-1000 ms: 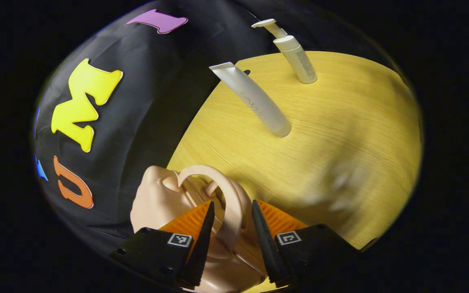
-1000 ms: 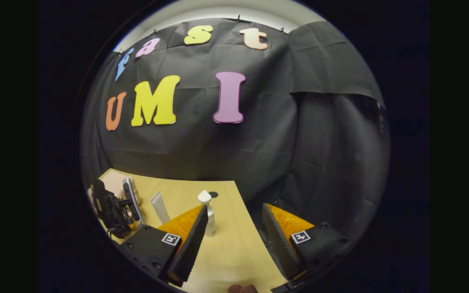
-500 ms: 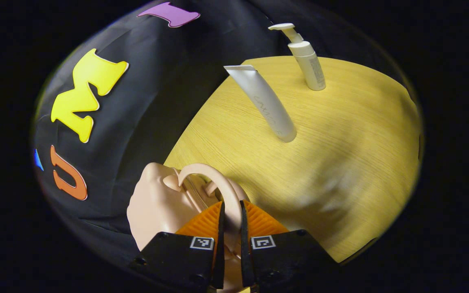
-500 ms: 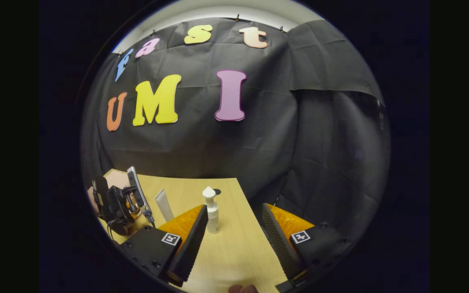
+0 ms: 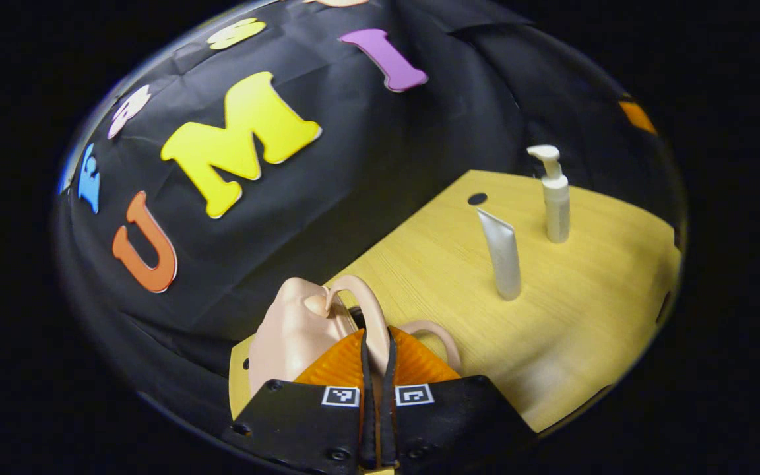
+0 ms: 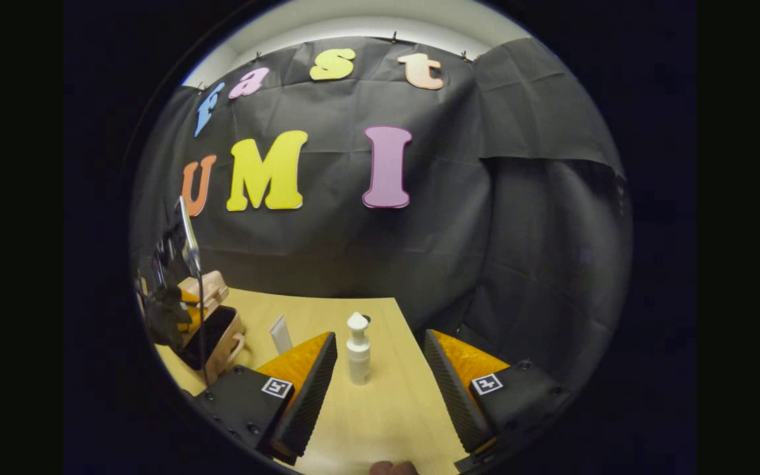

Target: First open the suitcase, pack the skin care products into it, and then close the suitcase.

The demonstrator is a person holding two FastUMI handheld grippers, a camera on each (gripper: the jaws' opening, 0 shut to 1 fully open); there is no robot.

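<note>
With our left gripper [image 5: 377, 369] clamped on the suitcase handle [image 5: 368, 310], we swing the lid [image 5: 287, 330] fully back; our right gripper [image 6: 380, 382], fingers apart, waits near the pump bottle [image 6: 357, 349].

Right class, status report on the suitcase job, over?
Left gripper shut on suitcase handle, lid raised. Right gripper open, idle. Tube, pump bottle unpacked. Path clear.

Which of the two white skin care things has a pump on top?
The pump bottle, standing farther along the table. The tube beside it has a flat, crimped top and stands nearer the suitcase.
</note>
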